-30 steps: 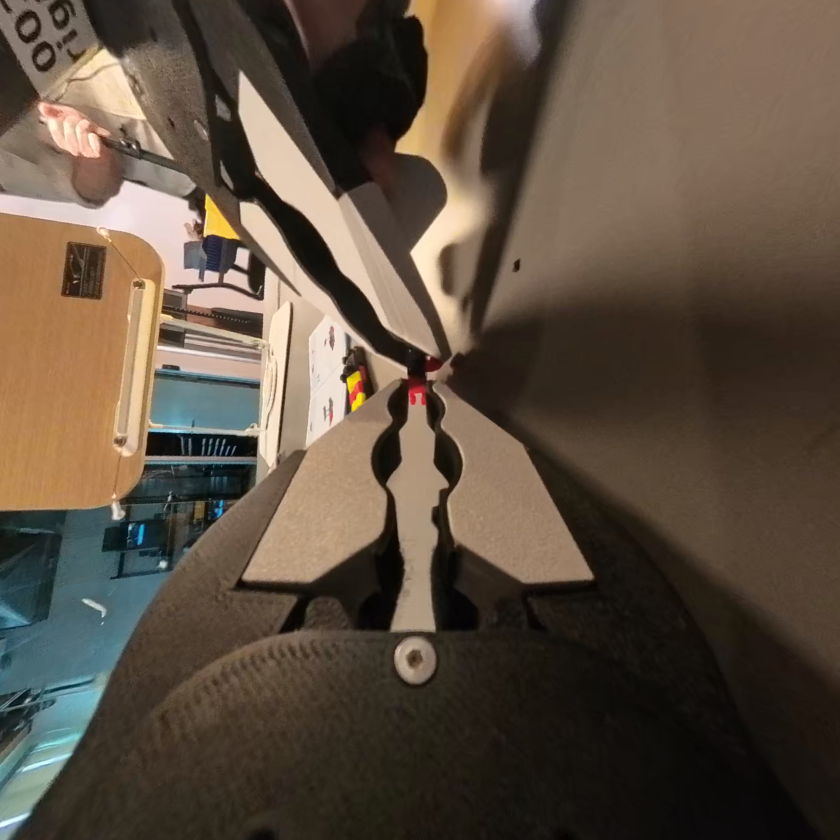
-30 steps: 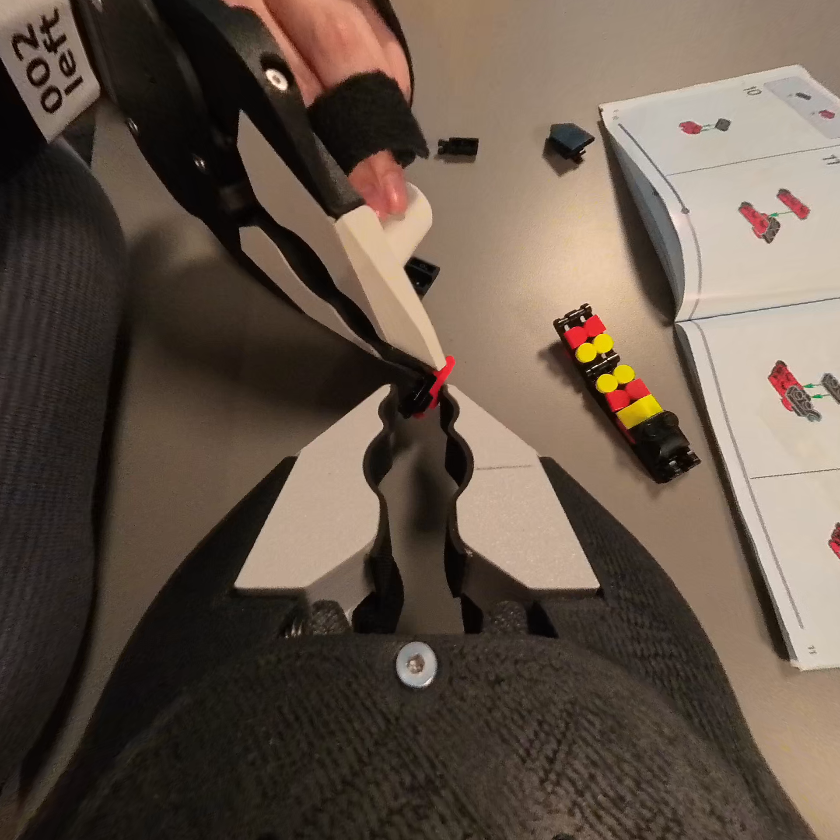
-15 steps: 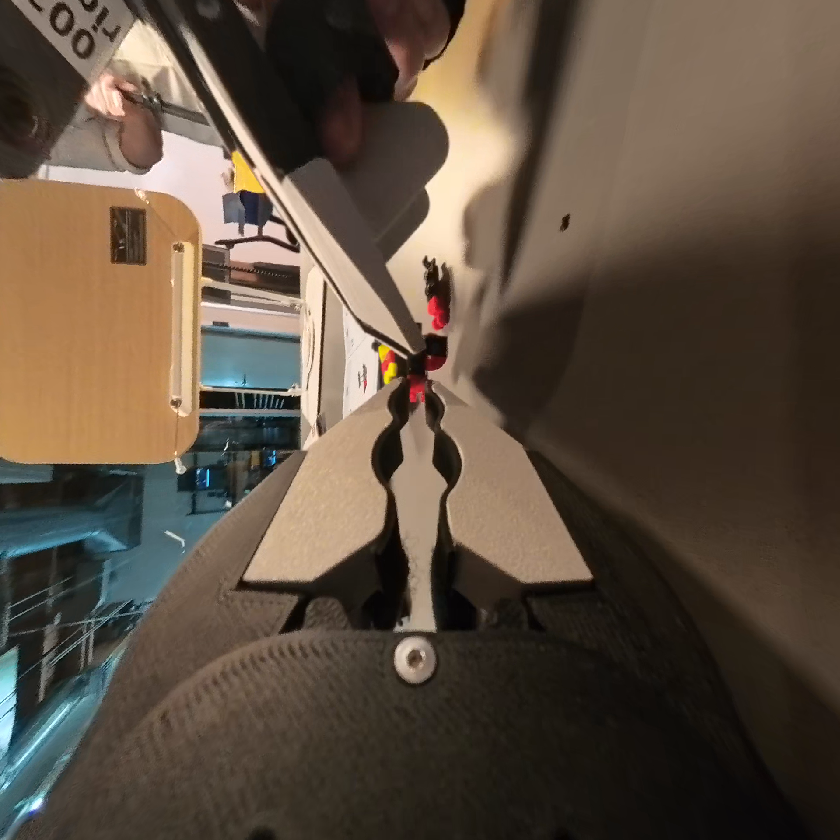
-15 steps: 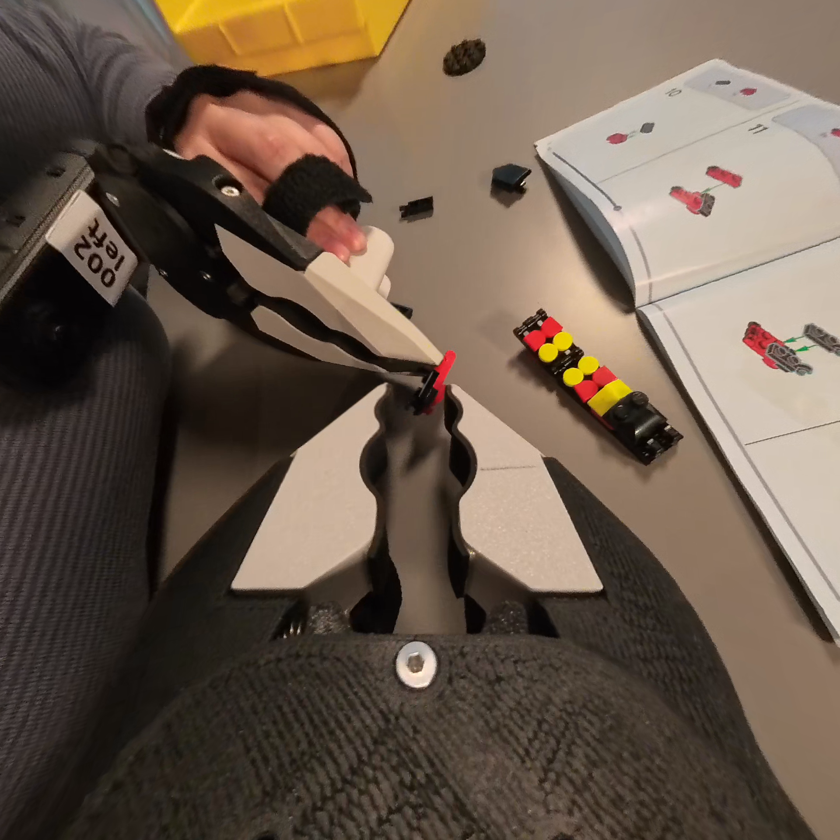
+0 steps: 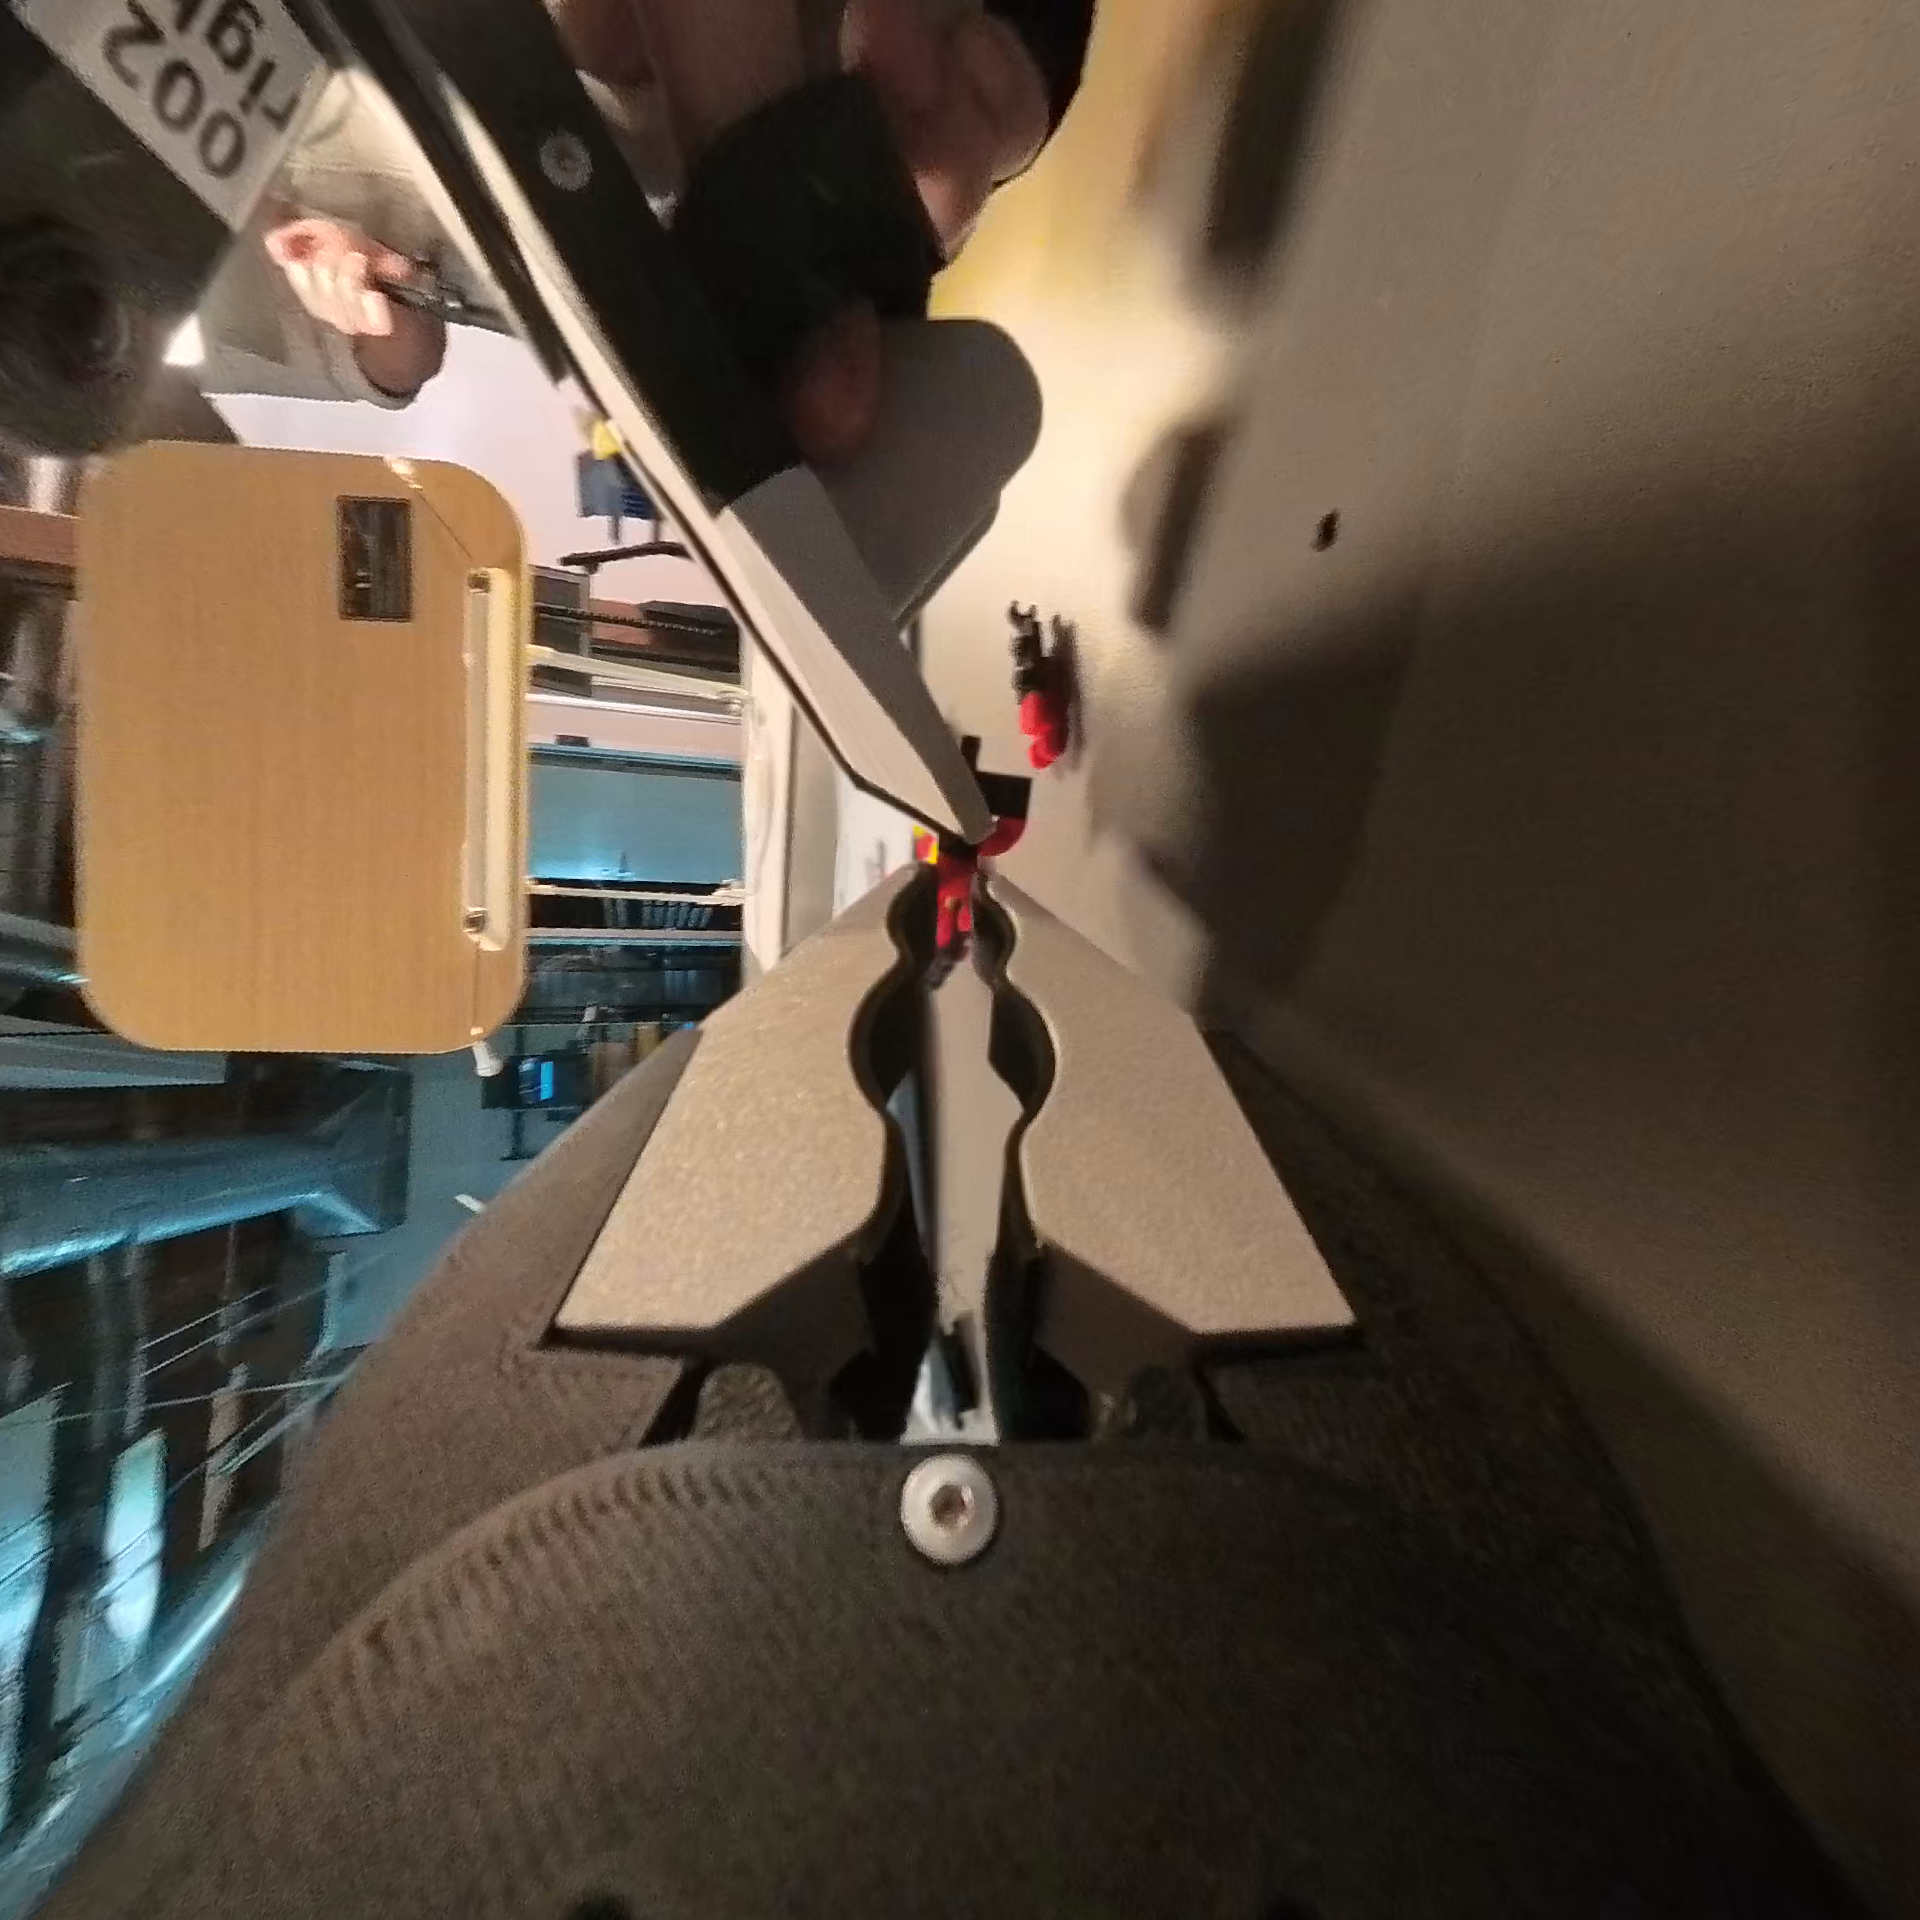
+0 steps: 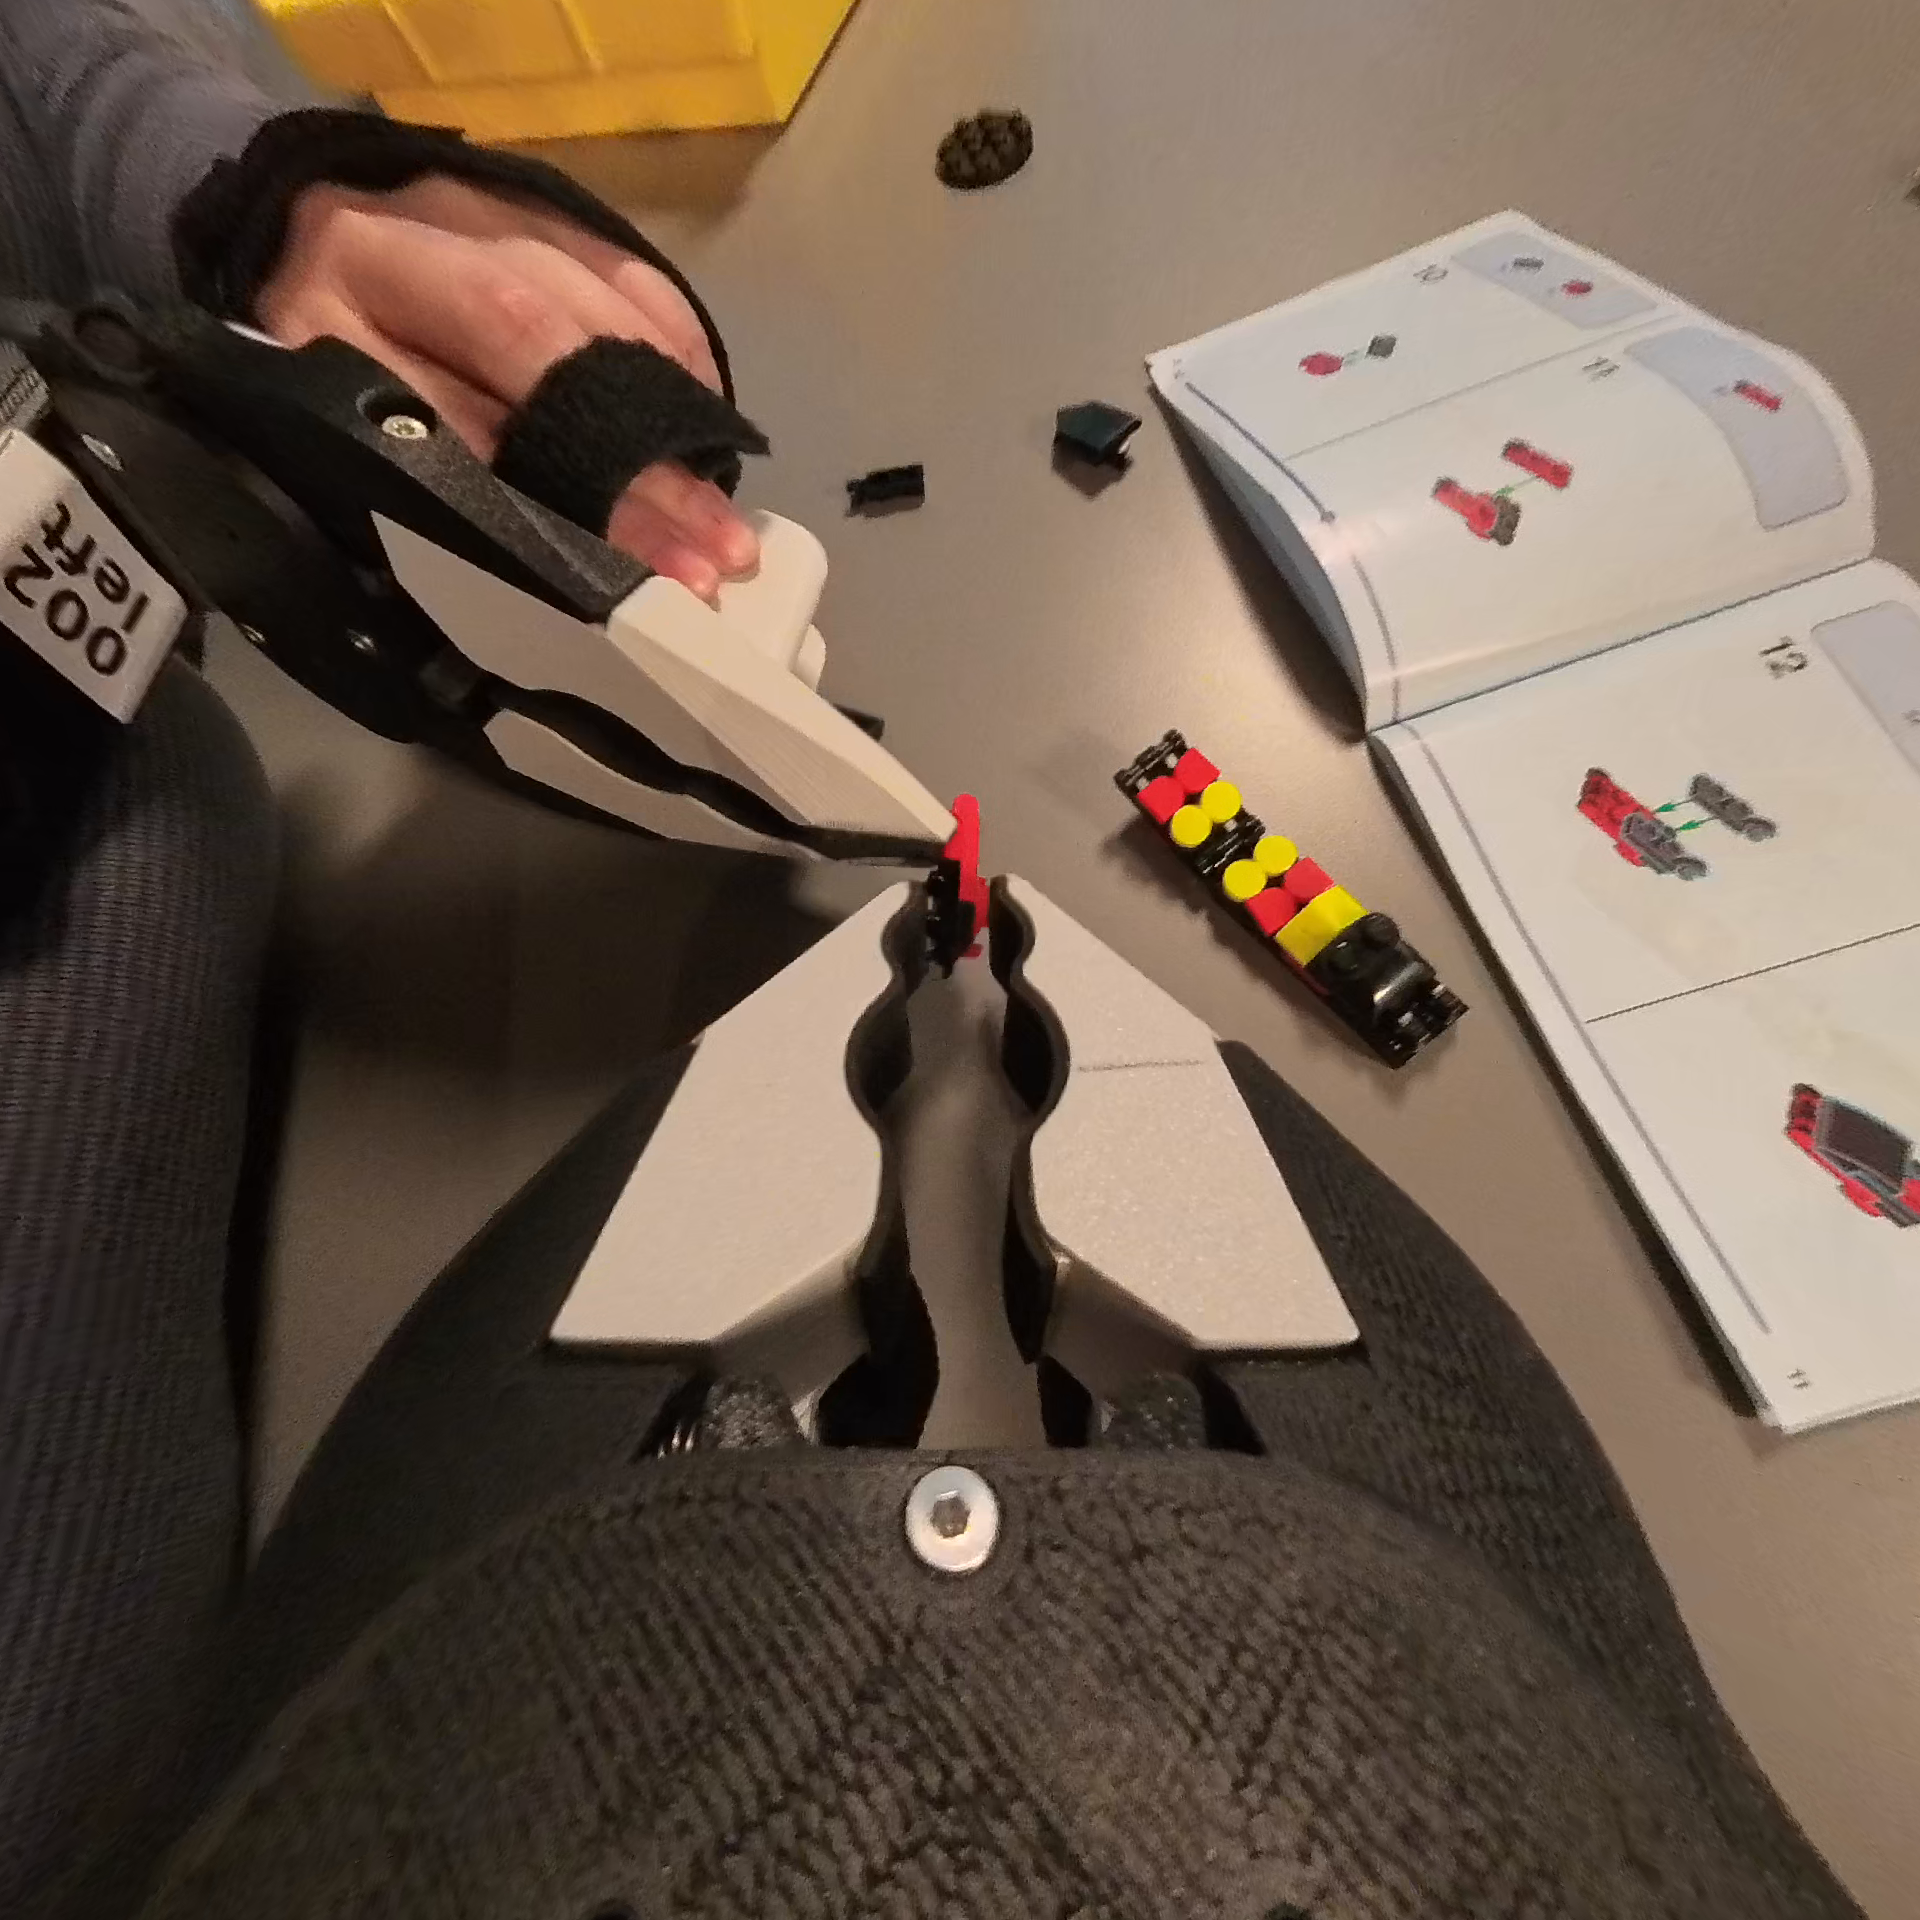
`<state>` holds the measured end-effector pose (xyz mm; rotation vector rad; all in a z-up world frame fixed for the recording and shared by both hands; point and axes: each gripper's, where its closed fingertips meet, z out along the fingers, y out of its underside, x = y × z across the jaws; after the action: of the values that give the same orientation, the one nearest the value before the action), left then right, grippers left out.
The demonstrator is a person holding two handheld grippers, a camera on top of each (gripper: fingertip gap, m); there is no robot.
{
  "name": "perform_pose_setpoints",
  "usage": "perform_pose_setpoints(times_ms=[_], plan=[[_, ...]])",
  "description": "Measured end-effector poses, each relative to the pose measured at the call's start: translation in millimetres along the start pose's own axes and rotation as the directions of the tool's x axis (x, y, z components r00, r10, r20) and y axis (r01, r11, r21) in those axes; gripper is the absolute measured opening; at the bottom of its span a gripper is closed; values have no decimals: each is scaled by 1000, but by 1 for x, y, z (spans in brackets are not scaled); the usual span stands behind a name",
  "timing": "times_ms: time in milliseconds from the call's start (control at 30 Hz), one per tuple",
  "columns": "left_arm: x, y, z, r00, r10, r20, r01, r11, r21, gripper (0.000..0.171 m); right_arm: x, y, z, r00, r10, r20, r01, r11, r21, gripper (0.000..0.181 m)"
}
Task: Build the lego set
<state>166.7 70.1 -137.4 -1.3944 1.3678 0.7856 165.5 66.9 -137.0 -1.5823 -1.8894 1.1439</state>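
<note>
A small red-and-black lego piece [image 6: 961, 883] is pinched between both grippers above the grey table. My right gripper [image 6: 958, 902] is shut on its black lower part, with the red plate [image 6: 968, 847] sticking up. My left gripper [image 6: 940, 840] comes in from the left, held by a gloved hand, and is shut on the red plate's top edge. In the left wrist view my left gripper [image 5: 954, 894] holds the red piece [image 5: 951, 914], and the right gripper's fingertips [image 5: 961, 816] meet it from above. A long black build with red and yellow studs [image 6: 1288, 894] lies to the right.
An open instruction booklet [image 6: 1621, 623] lies at the right. Two small black pieces [image 6: 883, 486] [image 6: 1093, 429] and a round black part [image 6: 983, 145] lie farther back. A yellow bin [image 6: 582, 52] stands at the top left. A dark sleeve [image 6: 114, 1039] fills the left edge. My two grippers' fingertips are within a few centimetres of each other.
Both grippers stayed joined at the small piece. The left gripper swung from steep to nearly level, and the right view tilted so the yellow bin and more table show.
</note>
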Motion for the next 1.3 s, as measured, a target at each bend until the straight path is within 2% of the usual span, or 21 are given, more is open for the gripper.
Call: perform_pose_setpoints(times_ms=[67, 167, 233, 300, 367, 400, 433, 500, 700, 1033, 1133, 1300], plan=[[-6, 2, 0, 999, 13, 29, -12, 1000, -10, 5, 3, -5, -1, 999, -26, -30, 27, 999, 30, 9], [-5, -2, -4, 999, 23, 33, -23, 1000, 10, 0, 34, -5, -11, 966, -122, -226, 127, 992, 7, 9], [-5, -6, -5, 999, 25, 35, -25, 999, 24, 0, 29, -9, -13, 987, -41, -158, 51, 997, 60, 9], [-2, 5, 1, 1000, -11, 4, 11, 1000, -8, 0, 30, -6, -12, 985, -59, -164, 67, 997, 47, 9], [-7, 8, 3, 999, -32, 24, 33, 999, -10, 0, 26, -6, -11, 988, -51, -143, 58, 997, 46, 9], [-9, 7, 3, 999, -28, 41, 28, 1000, -4, 3, 25, -6, -10, 990, -49, -134, 55, 998, 44, 9], [-11, 6, 4, 998, -20, 55, 21, 1000, -6, 16, 22, -5, -8, 992, -44, -120, 49, 998, 41, 9], [-10, 6, 6, 998, 0, 59, 1, 1000, -16, 25, 16, -4, -4, 995, -41, -93, 44, 998, 35, 9], [-7, 1, 9, 999, 36, 40, -36, 999, -3, 8, 5, -6, -1, 998, -36, -53, 38, 999, 39, 9], [-11, 4, 9, 990, 127, 68, -124, 991, -52, 8, 4, -8, -2, 999, -11, -36, 13, 998, 60, 9], [-7, 6, 11, 987, 157, 43, -154, 986, -70, 7, 6, -5, 1, 999, -16, -45, 19, 998, 61, 9], [-9, 8, 13, 981, 181, 68, -177, 982, -68, 6, 11, -5, 2, 992, -75, -97, 82, 994, 70, 9]])
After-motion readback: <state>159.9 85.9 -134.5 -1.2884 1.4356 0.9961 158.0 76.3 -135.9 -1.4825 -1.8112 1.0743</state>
